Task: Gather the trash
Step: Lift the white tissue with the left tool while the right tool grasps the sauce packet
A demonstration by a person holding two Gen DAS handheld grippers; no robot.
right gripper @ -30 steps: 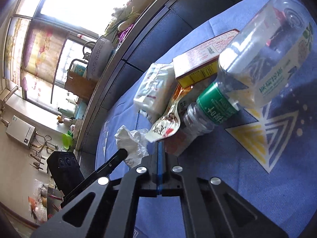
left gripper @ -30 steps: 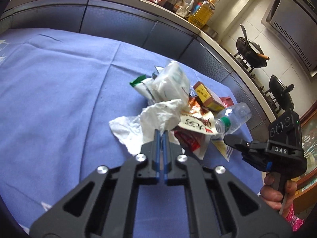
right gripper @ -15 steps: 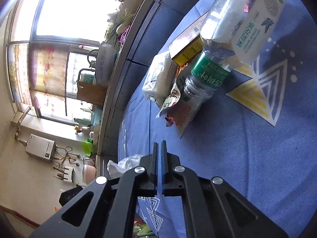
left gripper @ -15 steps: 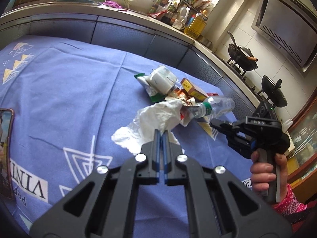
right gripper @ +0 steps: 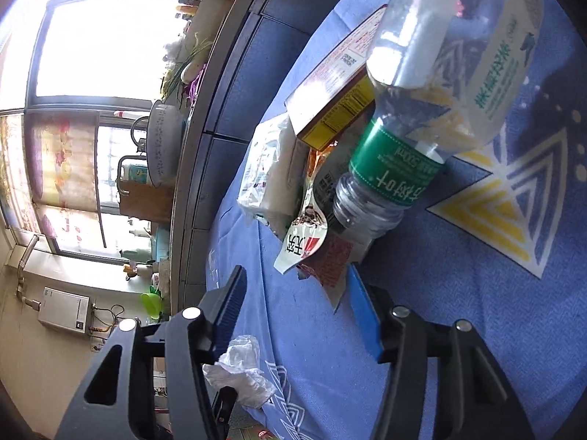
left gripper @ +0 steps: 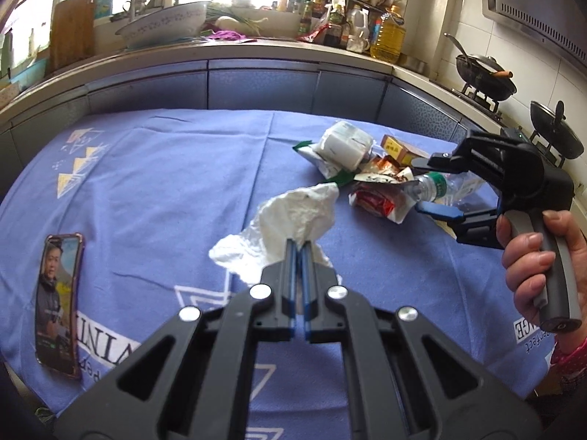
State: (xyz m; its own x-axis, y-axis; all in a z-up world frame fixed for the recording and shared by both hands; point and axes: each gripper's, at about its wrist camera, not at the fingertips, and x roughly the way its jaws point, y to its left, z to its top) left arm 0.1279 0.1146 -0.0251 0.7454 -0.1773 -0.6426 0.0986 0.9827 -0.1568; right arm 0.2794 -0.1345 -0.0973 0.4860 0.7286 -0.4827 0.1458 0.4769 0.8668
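Observation:
My left gripper (left gripper: 300, 247) is shut on a crumpled white plastic bag (left gripper: 293, 212) lifted off the blue tablecloth (left gripper: 165, 183); the bag also shows in the right wrist view (right gripper: 240, 374). A trash pile lies beyond it: a clear plastic bottle with a green label (right gripper: 433, 84), a yellow-red carton (right gripper: 330, 88), a white packet (left gripper: 343, 143) and red snack wrappers (left gripper: 374, 198). My right gripper (right gripper: 293, 286) is open, its jaws on either side of the wrappers in front of the bottle's neck; it also shows in the left wrist view (left gripper: 422, 187).
A phone (left gripper: 57, 304) lies on the cloth at front left. A kitchen counter (left gripper: 220, 51) with a basin, bottles and an oil jug runs behind the table. A stove with a wok (left gripper: 484, 77) stands at the right.
My left gripper has pulled back and up with the white bag, away from the pile. My right gripper has opened and moved in at the wrappers and bottle.

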